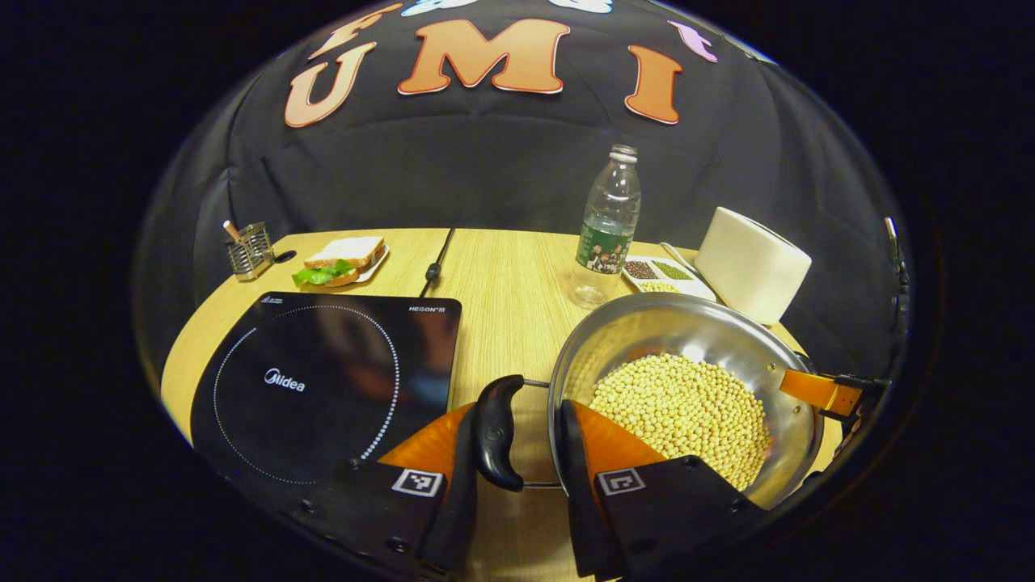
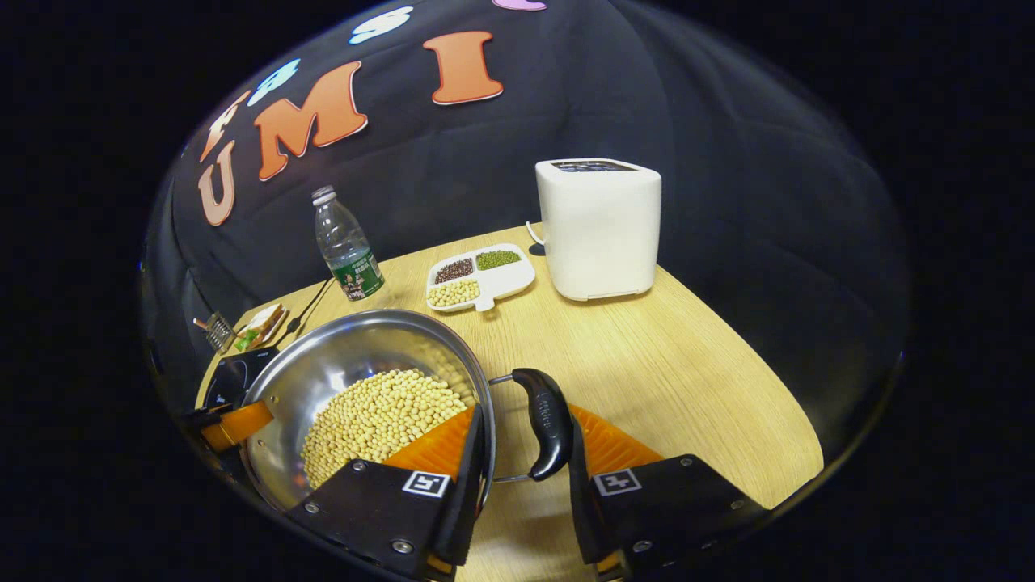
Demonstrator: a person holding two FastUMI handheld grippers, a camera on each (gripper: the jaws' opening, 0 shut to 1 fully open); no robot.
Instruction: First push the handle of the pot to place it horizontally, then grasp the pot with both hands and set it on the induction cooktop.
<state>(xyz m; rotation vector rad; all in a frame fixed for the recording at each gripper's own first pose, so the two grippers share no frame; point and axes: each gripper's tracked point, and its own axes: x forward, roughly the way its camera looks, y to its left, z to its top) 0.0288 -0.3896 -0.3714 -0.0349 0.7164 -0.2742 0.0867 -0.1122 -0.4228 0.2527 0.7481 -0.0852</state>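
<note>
Steel pot (image 1: 687, 323), filled with pale beans (image 1: 683, 412), sits on the wooden surface (image 1: 501, 275) at lower right of the left gripper view, just right of the black cooktop (image 1: 323, 380) and off it. Its two black side handles lie on opposite sides of the rim, so the handle-to-handle axis runs across the frame, level.

Left gripper (image 1: 517, 453): jaws partly open, straddling the near handle (image 1: 497, 432); the handle stands in the gap beside one jaw, and firm pressing from both sides cannot be confirmed.

Right gripper (image 2: 525, 444): jaws partly open around the other handle (image 2: 548, 420), one jaw over the pot rim, the other just beside the handle; contact cannot be told.

At the far rim in each view, the opposite gripper's finger reaches in.

Behind the pot: bottle (image 1: 608, 226), divided tray (image 2: 479, 279), white appliance (image 2: 598, 226).
</note>
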